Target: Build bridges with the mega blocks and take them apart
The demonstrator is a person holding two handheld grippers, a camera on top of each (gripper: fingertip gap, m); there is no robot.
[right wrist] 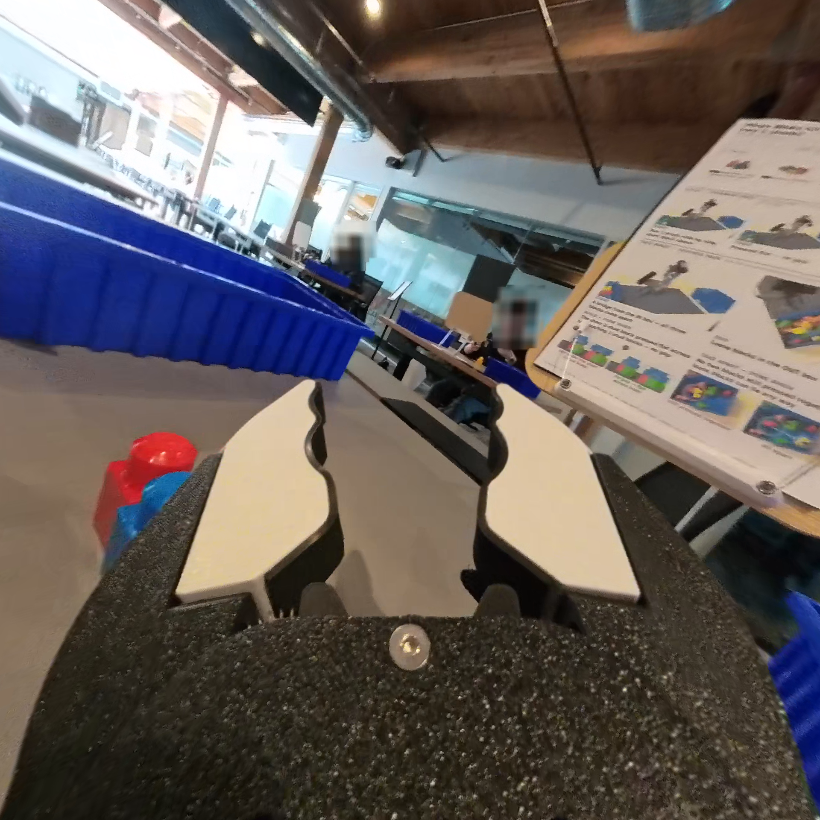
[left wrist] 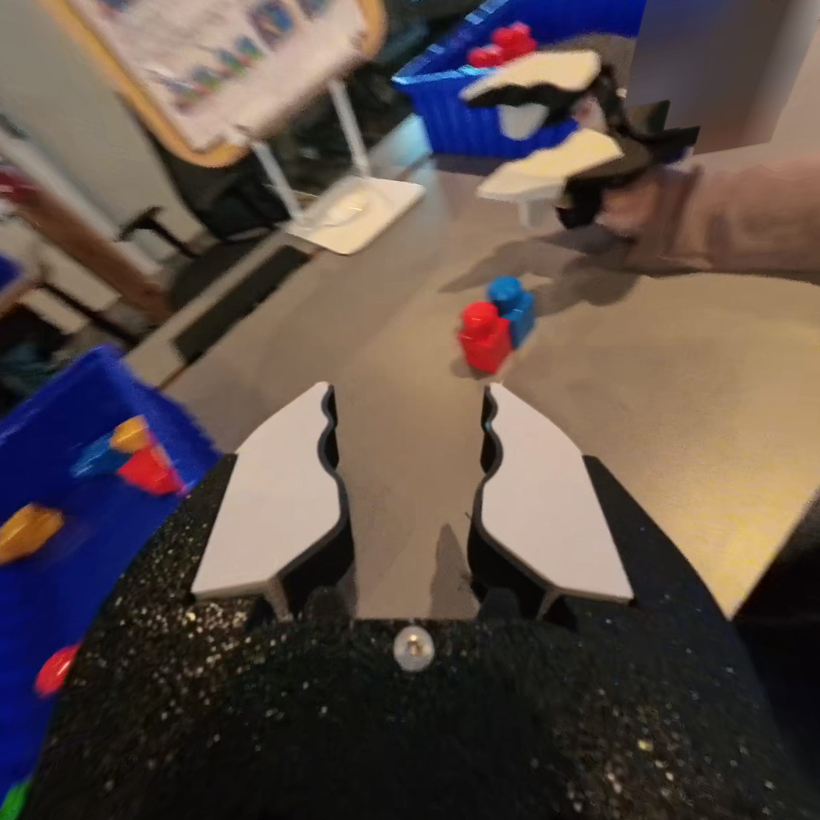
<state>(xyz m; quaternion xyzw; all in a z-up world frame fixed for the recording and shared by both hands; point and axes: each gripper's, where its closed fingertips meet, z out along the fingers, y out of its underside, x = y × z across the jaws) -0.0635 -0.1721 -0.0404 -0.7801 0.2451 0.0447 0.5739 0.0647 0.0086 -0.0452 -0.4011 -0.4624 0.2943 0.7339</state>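
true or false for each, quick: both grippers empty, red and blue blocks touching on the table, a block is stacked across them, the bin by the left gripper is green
1. The left gripper and right gripper are both open and empty. True.
2. The red block and blue block stand touching on the table. True.
3. A third block spans them. False: nothing rests on top.
4. The bin beside the left gripper is green. False: it is blue, with loose blocks inside.

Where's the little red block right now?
The red block stands on the grey table, touching the blue block, ahead and slightly right of the open left gripper.
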